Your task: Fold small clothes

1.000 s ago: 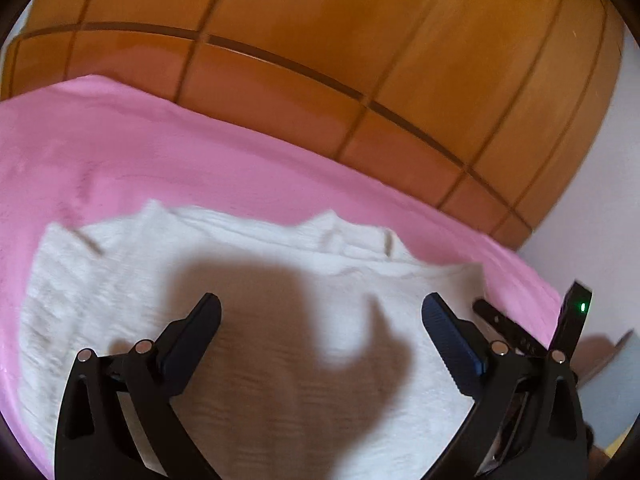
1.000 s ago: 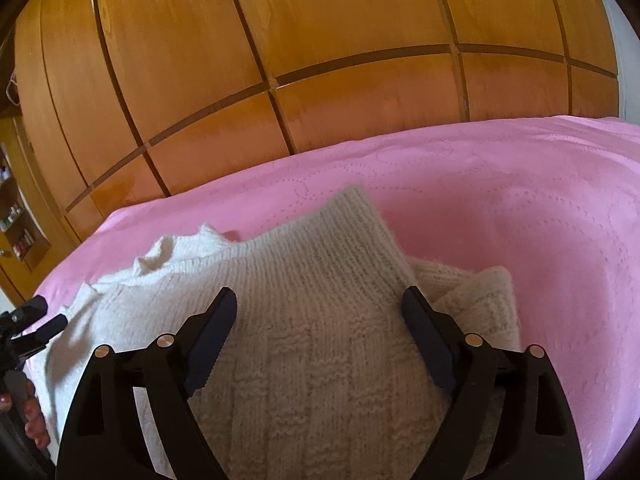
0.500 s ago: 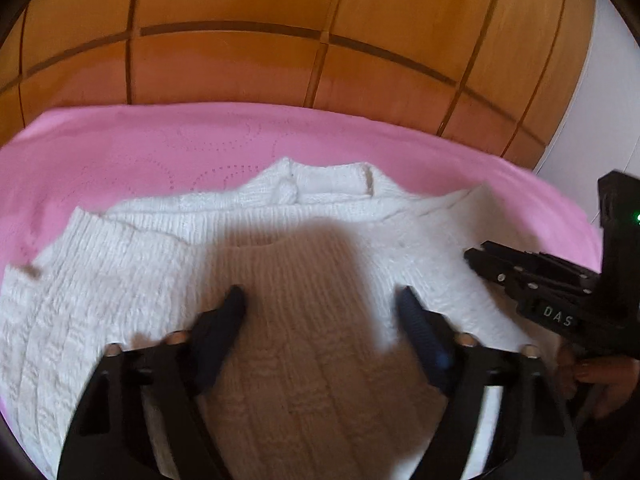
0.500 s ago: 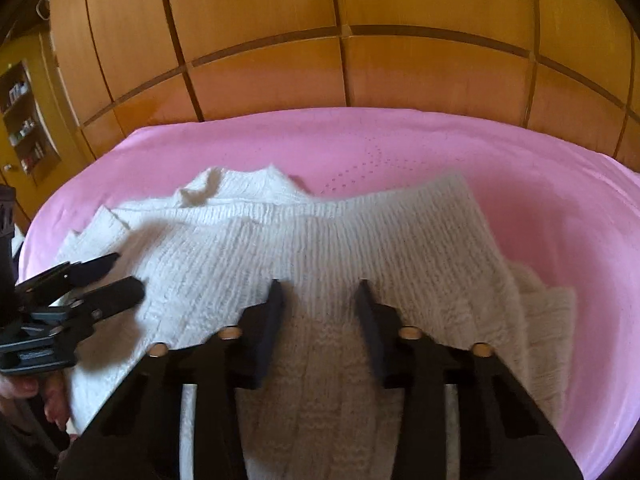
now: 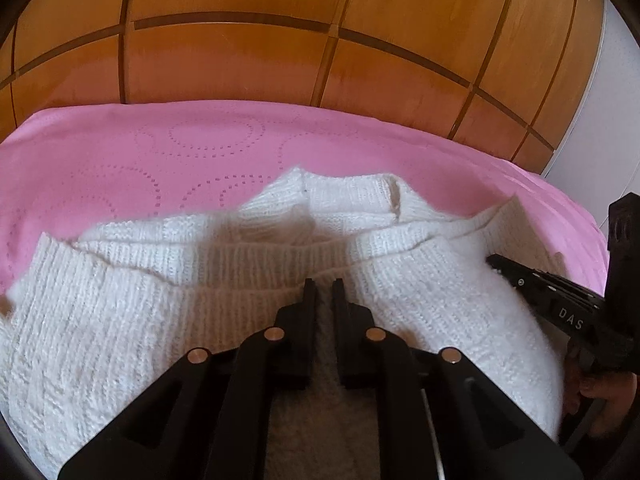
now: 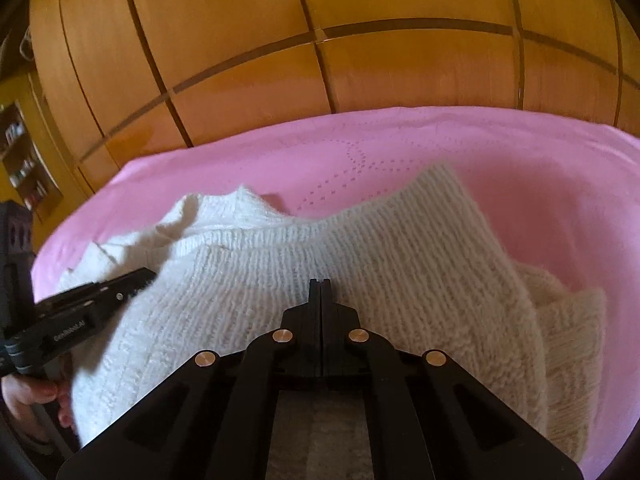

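Observation:
A white knit sweater (image 5: 120,320) lies rumpled on a pink bedspread (image 5: 160,148), its collar toward the wooden wall. My left gripper (image 5: 322,282) is closing on the ribbed fold, with a strip of knit pinched in the narrow gap between its jaws. In the right wrist view the same sweater (image 6: 400,260) bulges around my right gripper (image 6: 320,282), whose jaws are closing tight together with the tips sunk into the ribbed edge. Each gripper shows in the other's view: the right gripper (image 5: 490,258) at the sweater's right side, the left gripper (image 6: 150,272) at its left.
A glossy wooden panel wall (image 5: 240,60) rises right behind the bed. A white wall (image 5: 600,120) stands at the far right and shelves (image 6: 20,168) at the far left. A person's hand (image 6: 24,396) holds the left gripper's handle. The pink bedspread (image 6: 520,160) stretches beyond the sweater.
Both grippers went from wide open over the sweater to closed on its ribbed fold. Both views swung to face the wall squarely, and the knit bunched up at the tips.

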`<state>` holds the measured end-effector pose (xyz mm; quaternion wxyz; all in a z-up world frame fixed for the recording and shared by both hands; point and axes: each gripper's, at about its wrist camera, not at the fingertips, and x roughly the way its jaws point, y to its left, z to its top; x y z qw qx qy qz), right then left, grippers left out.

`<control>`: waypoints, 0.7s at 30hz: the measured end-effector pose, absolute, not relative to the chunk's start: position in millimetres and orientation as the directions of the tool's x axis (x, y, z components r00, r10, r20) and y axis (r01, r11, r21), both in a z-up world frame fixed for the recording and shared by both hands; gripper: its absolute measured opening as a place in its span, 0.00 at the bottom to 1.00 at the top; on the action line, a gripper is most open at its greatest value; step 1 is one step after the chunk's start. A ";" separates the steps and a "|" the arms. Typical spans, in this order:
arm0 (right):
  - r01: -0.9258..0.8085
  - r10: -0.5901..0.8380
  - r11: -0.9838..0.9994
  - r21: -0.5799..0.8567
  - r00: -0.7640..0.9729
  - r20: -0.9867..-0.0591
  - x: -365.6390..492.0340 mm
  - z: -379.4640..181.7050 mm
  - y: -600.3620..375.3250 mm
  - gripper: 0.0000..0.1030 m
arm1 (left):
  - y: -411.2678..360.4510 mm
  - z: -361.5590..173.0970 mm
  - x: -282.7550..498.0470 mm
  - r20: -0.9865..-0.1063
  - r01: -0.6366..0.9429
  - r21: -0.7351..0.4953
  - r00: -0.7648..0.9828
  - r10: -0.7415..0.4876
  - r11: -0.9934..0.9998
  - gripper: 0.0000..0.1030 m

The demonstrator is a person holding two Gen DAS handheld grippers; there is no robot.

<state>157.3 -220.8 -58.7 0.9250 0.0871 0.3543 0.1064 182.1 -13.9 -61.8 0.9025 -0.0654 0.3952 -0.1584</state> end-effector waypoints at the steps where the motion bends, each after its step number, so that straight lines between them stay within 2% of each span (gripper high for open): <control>1: -0.135 0.266 0.959 0.249 0.728 -0.632 156.5 -59.4 -222.4 0.00 | -12.9 -61.9 181.0 -0.689 0.234 -0.249 0.639 -0.342 0.940 0.10; 4: -0.134 0.276 0.954 0.267 0.736 -0.619 153.6 -59.8 -223.9 0.00 | -10.8 -62.0 177.1 -0.676 0.239 -0.267 0.644 -0.358 0.934 0.15; 7: -0.134 0.281 0.952 0.276 0.741 -0.610 150.6 -59.7 -225.3 0.00 | -10.0 -60.6 172.9 -0.658 0.256 -0.283 0.649 -0.381 0.924 0.30; 8: -0.135 0.284 0.951 0.279 0.741 -0.608 152.7 -60.2 -225.6 0.00 | -10.5 -59.6 171.2 -0.651 0.267 -0.289 0.649 -0.393 0.919 0.43; 9: -0.136 0.287 0.949 0.283 0.742 -0.606 152.2 -60.2 -226.3 0.00 | -11.5 -57.7 167.9 -0.647 0.274 -0.281 0.654 -0.392 0.920 0.62; 10: -0.136 0.289 0.948 0.286 0.742 -0.605 150.8 -60.0 -227.8 0.00 | -12.7 -55.8 165.9 -0.645 0.274 -0.268 0.661 -0.383 0.924 0.73; 11: -0.137 0.292 0.947 0.290 0.742 -0.603 151.2 -59.6 -228.1 0.00 | -13.3 -54.2 164.2 -0.646 0.269 -0.258 0.666 -0.373 0.928 0.96; 21: -0.141 0.310 0.938 0.315 0.748 -0.587 146.0 -57.8 -231.1 0.00 | 13.7 -44.5 133.5 -0.608 0.191 -0.263 0.728 -0.316 0.946 0.98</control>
